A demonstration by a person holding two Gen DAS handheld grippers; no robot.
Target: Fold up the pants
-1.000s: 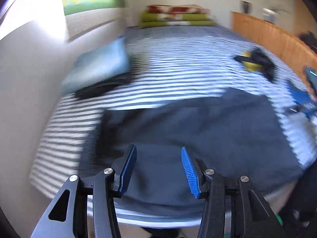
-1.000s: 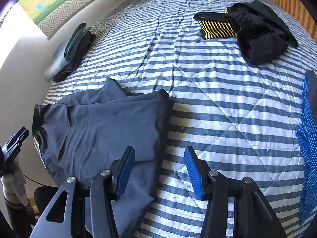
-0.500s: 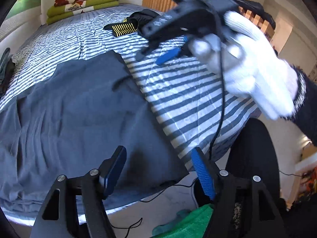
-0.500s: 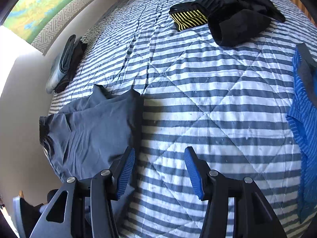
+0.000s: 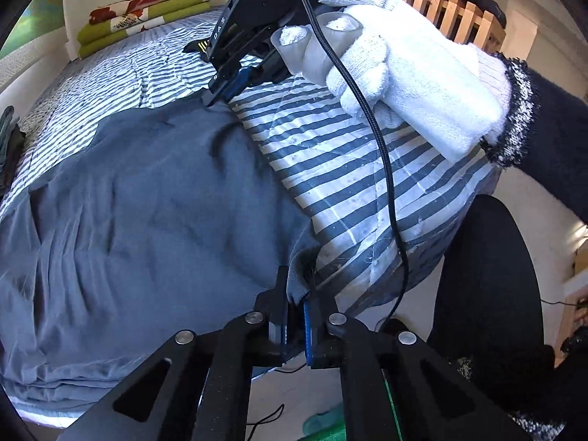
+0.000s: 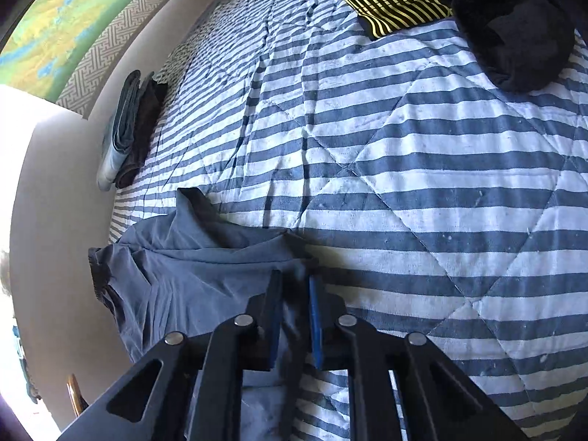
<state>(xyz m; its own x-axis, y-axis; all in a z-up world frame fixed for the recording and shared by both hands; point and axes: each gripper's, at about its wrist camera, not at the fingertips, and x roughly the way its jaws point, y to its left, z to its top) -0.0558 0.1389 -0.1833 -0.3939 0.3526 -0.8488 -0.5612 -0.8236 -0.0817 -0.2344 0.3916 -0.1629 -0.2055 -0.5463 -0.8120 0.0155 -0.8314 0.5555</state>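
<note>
- The grey pants (image 5: pixel 147 202) are lying spread on the striped bed (image 5: pixel 349 169).
- The left tool (image 5: pixel 296 301), its jaws having just been closing, is clenching the pants' near corner at the bed's edge.
- The right tool (image 6: pixel 296 294), likewise just closing, is pinching the pants' far corner.

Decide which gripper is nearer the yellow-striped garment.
Right. The right gripper grips the pants' far corner, toward the yellow-striped garment; the left gripper grips the near corner.
</note>
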